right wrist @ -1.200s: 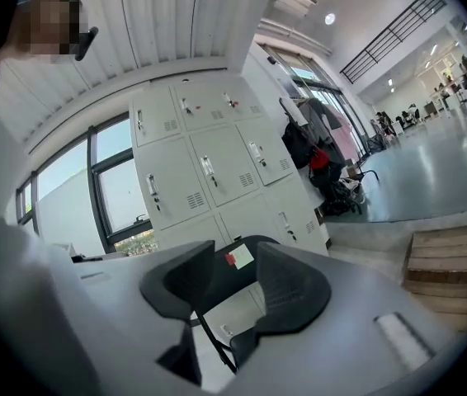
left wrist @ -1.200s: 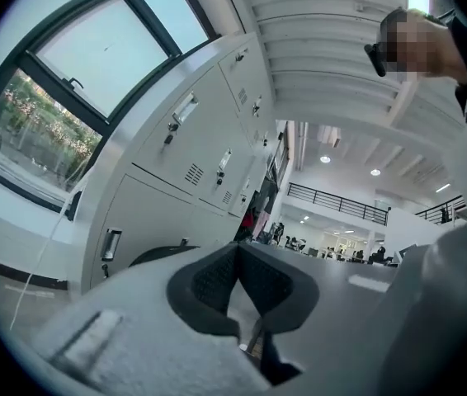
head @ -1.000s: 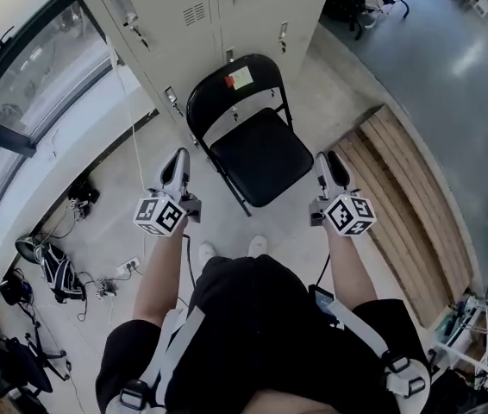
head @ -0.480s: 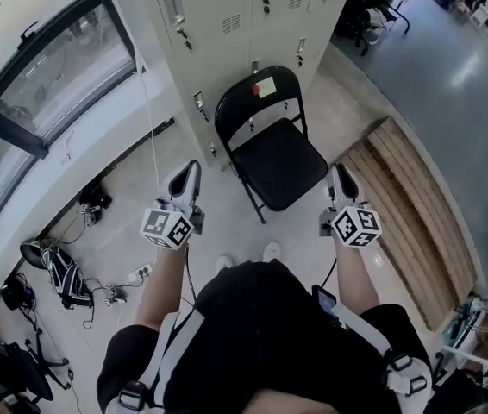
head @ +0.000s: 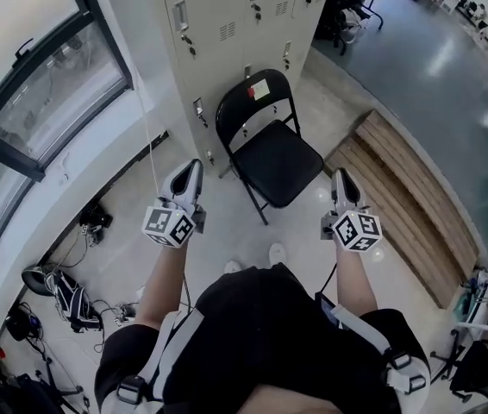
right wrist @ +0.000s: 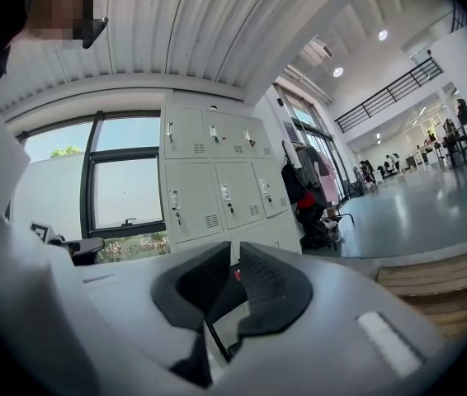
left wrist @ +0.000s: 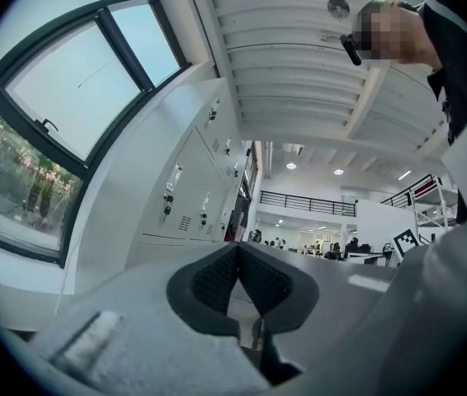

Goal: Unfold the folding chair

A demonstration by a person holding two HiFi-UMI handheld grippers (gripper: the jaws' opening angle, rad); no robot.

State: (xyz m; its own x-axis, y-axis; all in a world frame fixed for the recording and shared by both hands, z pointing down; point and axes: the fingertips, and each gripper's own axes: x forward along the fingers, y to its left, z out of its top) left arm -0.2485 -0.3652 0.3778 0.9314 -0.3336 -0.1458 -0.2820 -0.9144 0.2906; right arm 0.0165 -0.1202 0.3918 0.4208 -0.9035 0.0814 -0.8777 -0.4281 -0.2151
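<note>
I see the folding chair (head: 272, 155) already open and standing on its legs on the pale floor (head: 227, 231), at the far middle of the scene. Its black seat is flat and faces me, and its curved backrest rises just in front of the grey lockers (head: 227, 24). A pale label with a red corner (head: 259, 88) sits on the backrest.

The left hand-held gripper (head: 189, 170) hovers in the air on the near left of the chair, clear of it. In the left gripper view its jaws are pressed fully together at the tips (left wrist: 238, 249), with nothing between them. They point toward the lockers (left wrist: 186, 195) and the window (left wrist: 60, 139).

The right hand-held gripper (head: 343, 178) hovers on the near right of the chair, also apart from it. Its jaws are closing. In the right gripper view only a narrow gap is left between the dark pads (right wrist: 271, 291), and they grip nothing (right wrist: 233, 258). Through that gap I can make out a small red spot, too small to identify.

A low platform of wooden planks (head: 408, 197) lies on the floor to the right of the chair. On the left, under the big window (head: 37, 84), cables and a bag (head: 63, 287) are scattered on the floor.
</note>
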